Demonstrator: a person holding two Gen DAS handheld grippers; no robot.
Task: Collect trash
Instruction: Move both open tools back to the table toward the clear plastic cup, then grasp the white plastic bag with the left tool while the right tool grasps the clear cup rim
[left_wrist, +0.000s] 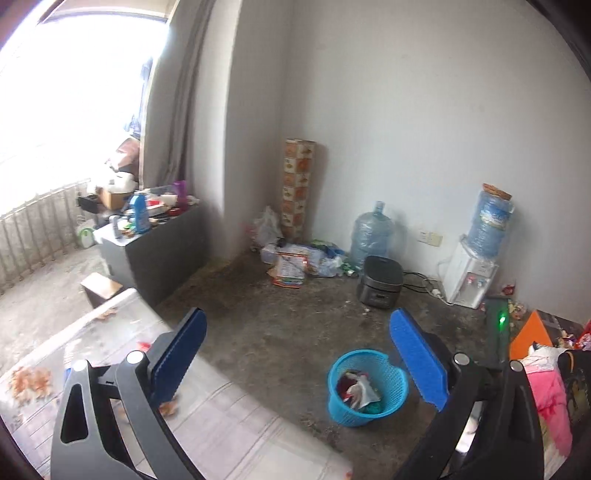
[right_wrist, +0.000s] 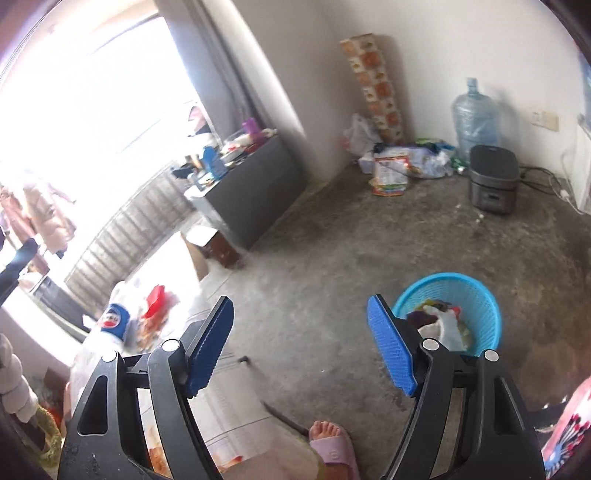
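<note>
- The counter (left_wrist: 229, 417), under a clear cover, filled the lower left of both views; its near and left edges were cut off, so how much litter lay on it could not be judged.
- The basket (left_wrist: 369, 384), blue mesh plastic, stood on the floor beyond the counter's far edge, already part full of crumpled wrappers and rags. It looked light and springy, likely to tip if knocked at the rim, so drops should go straight down into the middle.
- The left tongs (left_wrist: 299, 362) stood wide open with nothing between the pads, hanging over the counter's far edge with the basket just right of the gap.
- The right tongs (right_wrist: 301, 343) were also open and empty, a little less wide, above the same edge.
- The bottle (right_wrist: 110, 328), clear plastic with a blue label, lay near the counter's left edge. It seemed empty, so light, smooth and easily crushed; the labelled middle would give the surest hold. Its lower half was hidden behind the tongs' frame.
- The red wrapper (right_wrist: 157, 301) beside it was blurred; probably thin, soft film, best pinched at a raised fold.
- Orange scraps (left_wrist: 27, 384) at the counter's left edge were too smeared to identify, possibly peel or only printed pattern.
</note>
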